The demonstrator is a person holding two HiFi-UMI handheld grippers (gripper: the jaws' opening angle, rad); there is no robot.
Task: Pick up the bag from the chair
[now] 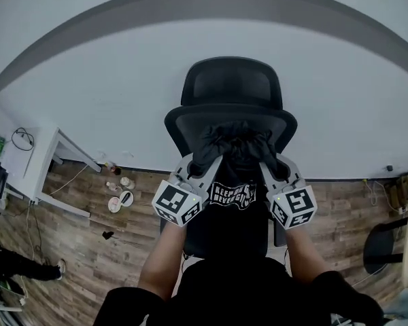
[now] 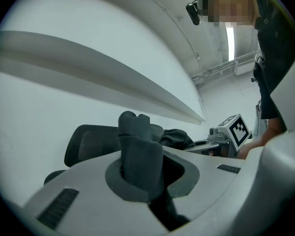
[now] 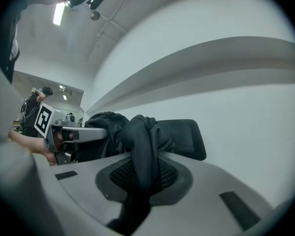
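Observation:
A black fabric bag (image 1: 232, 194) with white print hangs in the air in front of a black mesh office chair (image 1: 231, 87). Its top is bunched between the two grippers. My left gripper (image 1: 205, 160) is shut on the bag's left upper part, and a fold of dark cloth (image 2: 140, 154) is pinched between its jaws. My right gripper (image 1: 270, 163) is shut on the bag's right upper part, with a twisted strip of cloth (image 3: 142, 146) between its jaws. Both grippers point level toward the chair back (image 3: 189, 139). The bag hides the chair's seat.
A white wall stands close behind the chair. At the left is a white desk (image 1: 44, 161), with small items (image 1: 119, 199) on the wood floor beside it. A dark stool base (image 1: 387, 243) stands at the right. Another person (image 3: 32, 107) stands far off.

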